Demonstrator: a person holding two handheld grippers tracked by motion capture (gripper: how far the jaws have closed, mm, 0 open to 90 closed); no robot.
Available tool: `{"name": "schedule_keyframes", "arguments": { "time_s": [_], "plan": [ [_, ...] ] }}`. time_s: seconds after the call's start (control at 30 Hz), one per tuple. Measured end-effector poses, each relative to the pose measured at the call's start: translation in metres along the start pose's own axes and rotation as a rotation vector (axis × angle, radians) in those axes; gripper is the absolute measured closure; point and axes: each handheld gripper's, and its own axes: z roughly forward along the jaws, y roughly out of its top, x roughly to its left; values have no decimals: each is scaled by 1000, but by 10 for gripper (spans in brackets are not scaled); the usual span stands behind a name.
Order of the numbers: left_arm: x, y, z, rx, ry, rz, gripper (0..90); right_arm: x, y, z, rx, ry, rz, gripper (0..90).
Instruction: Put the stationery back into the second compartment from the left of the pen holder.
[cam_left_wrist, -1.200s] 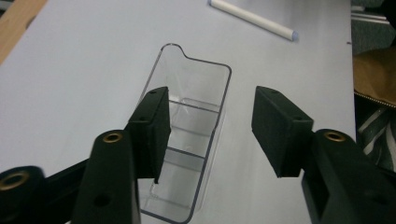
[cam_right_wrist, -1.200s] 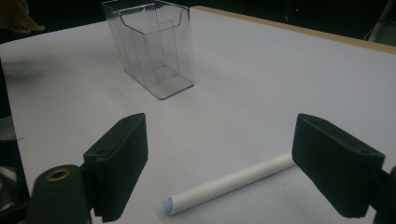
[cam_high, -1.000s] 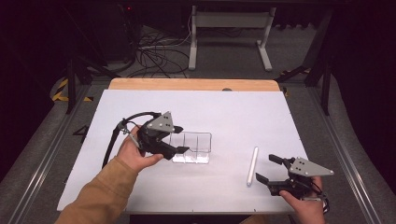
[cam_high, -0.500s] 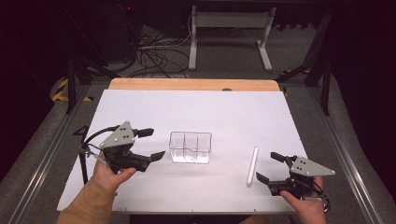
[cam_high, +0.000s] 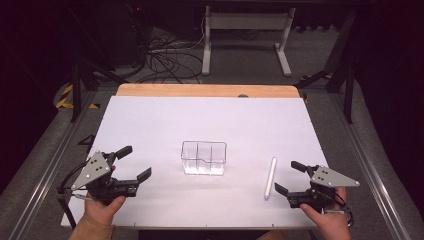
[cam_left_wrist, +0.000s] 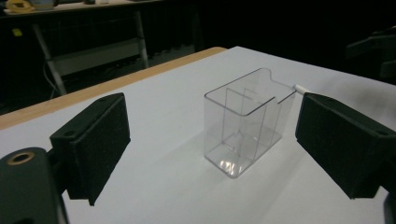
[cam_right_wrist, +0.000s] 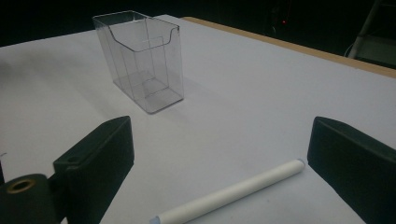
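White sheet over a wooden table (cam_high: 150, 125) in a dark room, with both of my tongs released and empty.
My left gripper (cam_high: 131, 164) rested near the table's left edge, jaws spread, well apart from the clear plastic three-compartment holder (cam_high: 203, 157) standing upright at mid-table; my right gripper (cam_high: 289, 177), jaws likewise spread, sat just beside the white cylindrical stick (cam_high: 270, 178) lying flat. I judged the stick apt to roll under a careless pinch, and the light holder apt to tip if nudged.
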Motion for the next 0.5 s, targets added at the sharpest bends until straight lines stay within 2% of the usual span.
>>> {"name": "schedule_keyframes", "arguments": {
  "time_s": [0.2, 0.23, 0.33, 0.37, 0.5],
  "plan": [
    [-2, -21, -3, 25, 69, 24, 66, -1, 0, 0, 11, -15, 15, 64],
    [-1, -25, -4, 30, 67, 14, 66, -1, 0, 0, 11, -15, 21, 69],
    [6, -33, -4, 31, 5, -88, 69, 0, 0, 0, 5, -14, 23, 72],
    [7, -35, -4, 33, 12, -93, 68, 0, 1, 1, 3, -14, 21, 74],
    [8, -37, -5, 32, 55, -46, 68, 0, 1, 0, -1, -13, 21, 76]
  ]
}}
